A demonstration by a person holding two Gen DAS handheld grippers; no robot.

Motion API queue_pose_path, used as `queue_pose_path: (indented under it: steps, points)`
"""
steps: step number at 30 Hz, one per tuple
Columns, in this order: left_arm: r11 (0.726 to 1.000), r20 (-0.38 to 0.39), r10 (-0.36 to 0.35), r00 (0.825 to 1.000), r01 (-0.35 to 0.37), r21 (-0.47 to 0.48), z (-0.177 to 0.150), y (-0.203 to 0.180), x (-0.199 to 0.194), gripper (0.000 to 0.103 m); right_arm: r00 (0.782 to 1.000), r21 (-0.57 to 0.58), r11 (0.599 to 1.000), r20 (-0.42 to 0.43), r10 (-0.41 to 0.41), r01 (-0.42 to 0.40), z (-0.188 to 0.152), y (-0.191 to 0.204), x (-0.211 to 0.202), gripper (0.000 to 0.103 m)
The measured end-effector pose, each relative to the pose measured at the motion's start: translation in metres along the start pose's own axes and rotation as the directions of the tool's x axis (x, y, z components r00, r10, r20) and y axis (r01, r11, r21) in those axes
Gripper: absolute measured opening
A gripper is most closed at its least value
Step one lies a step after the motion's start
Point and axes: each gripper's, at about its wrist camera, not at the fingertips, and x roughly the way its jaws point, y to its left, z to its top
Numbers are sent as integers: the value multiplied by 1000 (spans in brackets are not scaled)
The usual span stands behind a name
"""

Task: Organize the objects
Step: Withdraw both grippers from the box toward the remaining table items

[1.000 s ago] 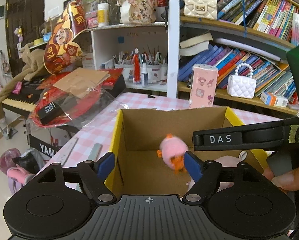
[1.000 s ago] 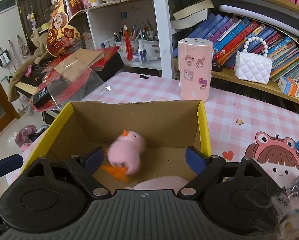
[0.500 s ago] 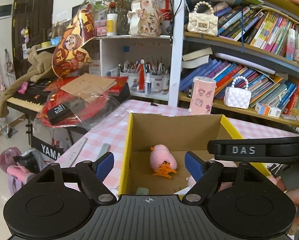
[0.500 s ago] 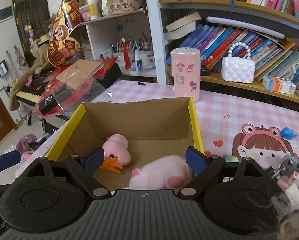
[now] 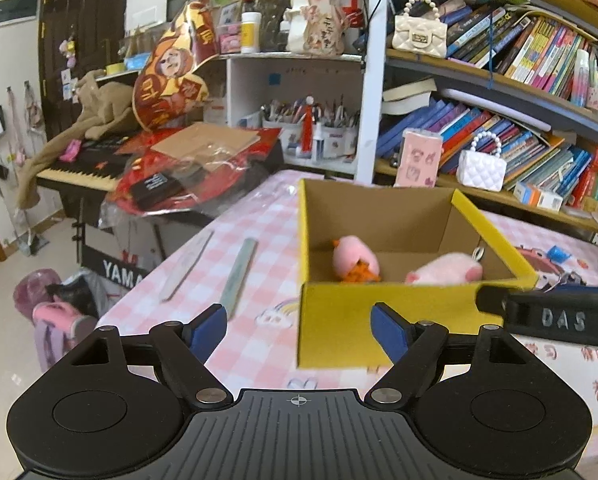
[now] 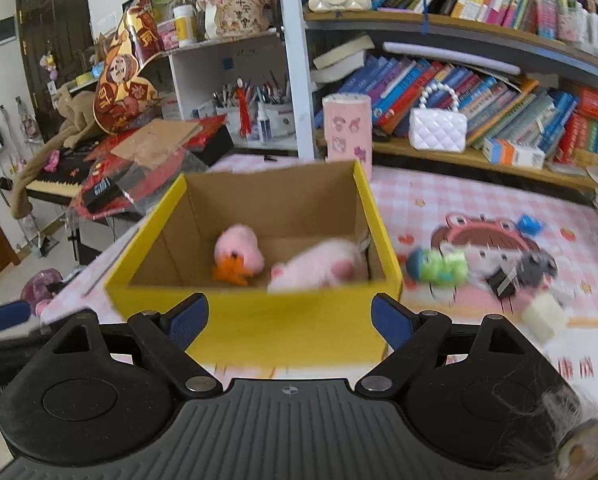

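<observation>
we find both the left gripper (image 5: 299, 330) and right gripper (image 6: 289, 318) spread and empty near the yellow box (image 6: 259, 316) holding two pink plush toys (image 6: 239, 250), so next we judge fetching the green toy (image 6: 439, 266) to its right.

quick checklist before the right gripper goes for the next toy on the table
1. Right gripper empty, jaws apart: ok.
2. Left gripper empty, jaws apart: ok.
3. Pink chick plush and pink pig plush inside the yellow box: ok.
4. Next target, green plush toy, on the table right of the box, nothing on top: ok.
5. Its outline sharp enough to pick a grip spot: not ok, blurred.
6. Grey keychain toy clear of the green one: cannot tell.
</observation>
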Motion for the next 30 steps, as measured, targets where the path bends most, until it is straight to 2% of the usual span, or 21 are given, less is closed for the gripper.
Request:
queue_pose_path:
  steps: [7, 9, 17, 25, 30]
  points:
    - [1000, -26, 0, 1000, 1, 21, -23, 6, -23, 85, 998, 18, 999, -50, -26, 27, -43, 7, -25, 88]
    - [1000, -35, -7, 999, 8, 27, -30, 6, -29, 88, 997, 24, 999, -61, -41, 42, -54, 7, -31, 88]
    - [998, -79, -26, 997, 30, 56, -56, -1, -47, 91, 990, 45, 993, -95, -107, 112, -94, 4, -56, 88]
    - [993, -114, -90, 989, 98, 62, -65, -12, -52, 92, 980, 64, 983, -106, -167, 175, -113, -5, -79, 88]
    - [985, -127, -131, 983, 144, 99, -69, -27, -53, 92, 971, 94, 971, -120, -208, 220, -120, -15, -88, 88]
